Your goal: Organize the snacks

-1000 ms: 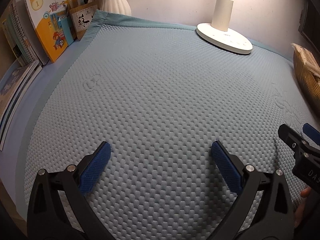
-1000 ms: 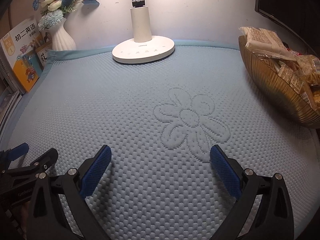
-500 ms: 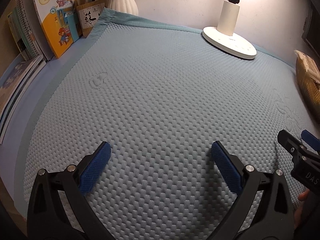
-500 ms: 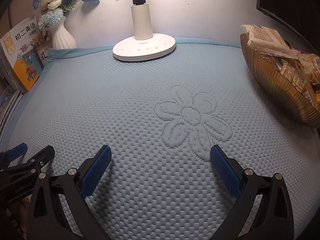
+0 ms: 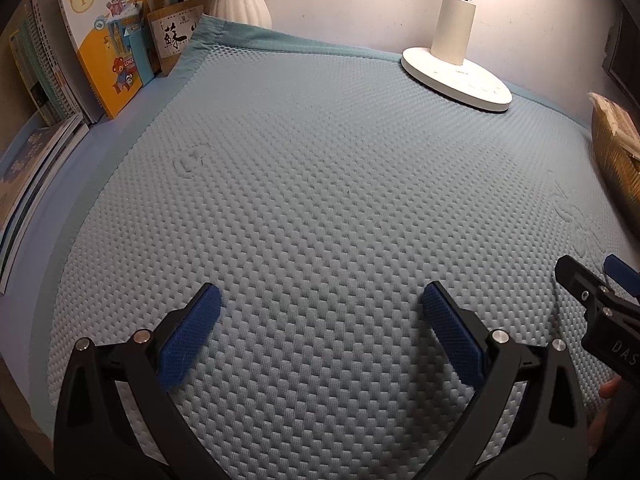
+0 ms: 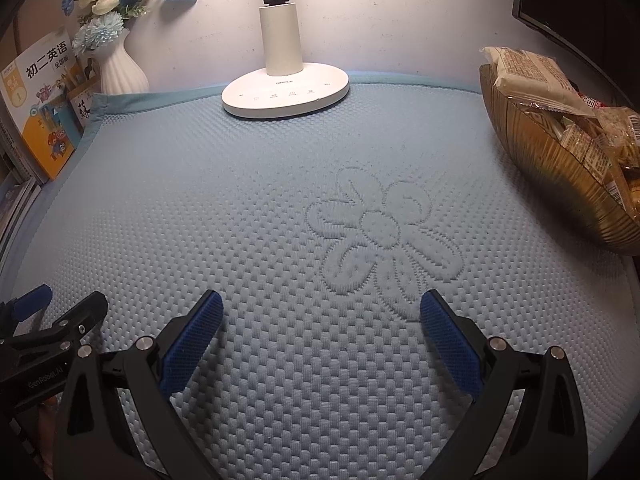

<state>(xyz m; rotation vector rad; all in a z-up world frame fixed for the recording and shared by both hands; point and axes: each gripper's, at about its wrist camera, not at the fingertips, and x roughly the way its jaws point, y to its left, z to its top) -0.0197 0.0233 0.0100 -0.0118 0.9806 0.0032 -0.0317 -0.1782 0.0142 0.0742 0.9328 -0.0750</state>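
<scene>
**Hovering Tools, Snacks Gathered in Gold Bowl**

Hanging low over a blue quilted mat (image 6: 248,208) on the desk, the left tool (image 5: 320,312) and the right tool (image 6: 320,312) are both spread wide, blue pads (image 5: 192,332) apart and nothing between them. Each sits side by side with the other: the right tool shows at the right edge of the left wrist view, and the left tool (image 6: 36,320) at the left edge of the right wrist view.

Snacks (image 6: 532,76) are piled in a ribbed gold bowl (image 6: 552,168) at the right edge of the mat, a pale wrapped packet on top and smaller wrappers heaped beneath it. In the left wrist view only a sliver of the bowl (image 5: 616,160) is seen.

A stitched flower (image 6: 384,240) marks the mat just ahead of the right tool. At the back, near the wall, a white lamp (image 6: 284,88) stands on its round base. To the left, a white ribbed vase (image 6: 120,72) holds blue and white flowers, beside a row of upright books (image 5: 100,40) with an orange cover foremost. A dark screen edge (image 6: 580,4) fills the upper right corner.
</scene>
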